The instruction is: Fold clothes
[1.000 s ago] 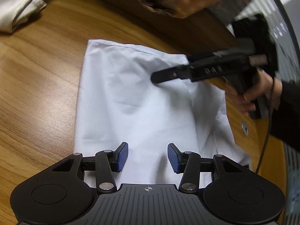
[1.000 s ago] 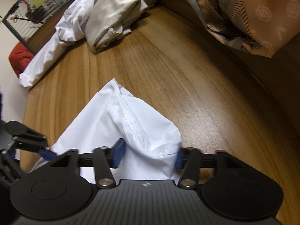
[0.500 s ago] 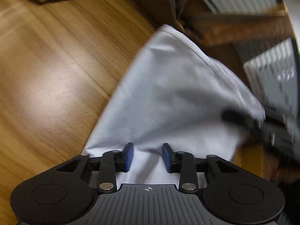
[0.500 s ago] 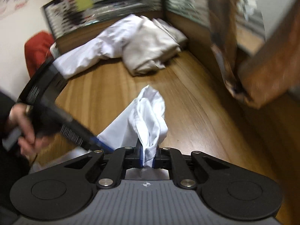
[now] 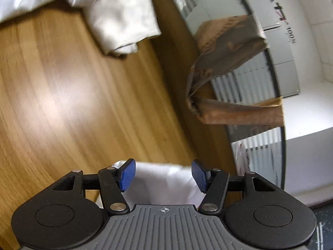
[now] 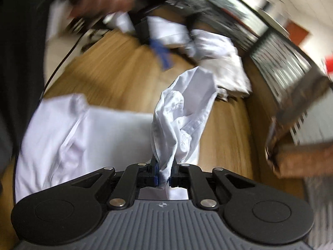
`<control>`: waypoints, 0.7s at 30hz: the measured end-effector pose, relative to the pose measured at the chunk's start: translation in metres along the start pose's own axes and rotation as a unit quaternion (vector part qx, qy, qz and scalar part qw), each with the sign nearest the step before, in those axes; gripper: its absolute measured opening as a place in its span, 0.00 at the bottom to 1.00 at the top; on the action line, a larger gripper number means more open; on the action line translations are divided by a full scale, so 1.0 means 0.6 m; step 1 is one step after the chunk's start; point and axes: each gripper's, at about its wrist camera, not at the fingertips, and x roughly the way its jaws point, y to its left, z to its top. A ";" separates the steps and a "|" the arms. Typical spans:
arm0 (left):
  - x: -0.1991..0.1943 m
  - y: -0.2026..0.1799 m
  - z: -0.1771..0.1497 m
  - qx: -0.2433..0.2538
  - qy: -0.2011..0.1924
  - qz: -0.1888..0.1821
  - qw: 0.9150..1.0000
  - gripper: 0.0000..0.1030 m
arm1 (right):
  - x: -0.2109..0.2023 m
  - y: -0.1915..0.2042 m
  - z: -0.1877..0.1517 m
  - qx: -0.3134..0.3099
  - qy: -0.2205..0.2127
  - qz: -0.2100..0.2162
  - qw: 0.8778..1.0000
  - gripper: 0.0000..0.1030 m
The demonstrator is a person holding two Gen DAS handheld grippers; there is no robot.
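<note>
White garment (image 6: 179, 125) bunched between right jaws; beneath opening left jaws.

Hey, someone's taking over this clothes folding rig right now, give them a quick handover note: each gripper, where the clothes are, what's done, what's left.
Right gripper: shut on a bunched edge of the white cotton garment, lifting it off the wooden table.
Left gripper: jaws opening, pads clear of the cloth; the garment lies below and between them.
Elsewhere: a crumpled pile of white and cream clothes waits at the far side of the table.
Done: one fold under way.
Left: lay the lifted edge over, smooth it, finish folding, then take on the pile.
</note>
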 end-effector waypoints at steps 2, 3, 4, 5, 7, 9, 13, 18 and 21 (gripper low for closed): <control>0.015 -0.034 0.000 0.038 0.010 -0.001 0.999 0.59 | 0.006 0.030 0.001 -0.034 0.006 -0.002 0.999 0.10; 0.037 -0.055 -0.001 0.062 0.018 0.002 0.998 0.59 | 0.009 0.040 0.001 -0.035 0.008 0.003 0.999 0.10; 0.054 -0.073 -0.003 0.086 0.030 0.005 0.996 0.58 | 0.013 0.049 0.001 -0.035 0.010 0.007 0.999 0.10; 0.070 -0.082 -0.009 0.103 0.047 0.011 0.993 0.53 | 0.017 0.054 0.000 -0.029 0.012 0.008 0.999 0.11; 0.103 -0.093 -0.024 0.130 0.087 0.025 0.987 0.45 | 0.027 0.060 -0.004 -0.011 0.017 0.010 1.000 0.12; 0.132 -0.093 -0.041 0.149 0.126 0.048 0.980 0.41 | 0.034 0.064 -0.008 0.017 0.020 0.016 1.000 0.16; 0.162 -0.066 -0.078 0.194 0.170 0.116 0.959 0.31 | 0.027 0.062 -0.020 0.094 0.023 0.024 0.995 0.24; 0.158 -0.030 -0.095 0.235 0.177 0.148 0.944 0.31 | -0.019 0.038 -0.046 0.235 0.012 0.036 0.971 0.37; 0.144 -0.037 -0.094 0.247 0.169 0.141 0.944 0.37 | -0.068 0.012 -0.079 0.341 0.002 0.029 0.940 0.44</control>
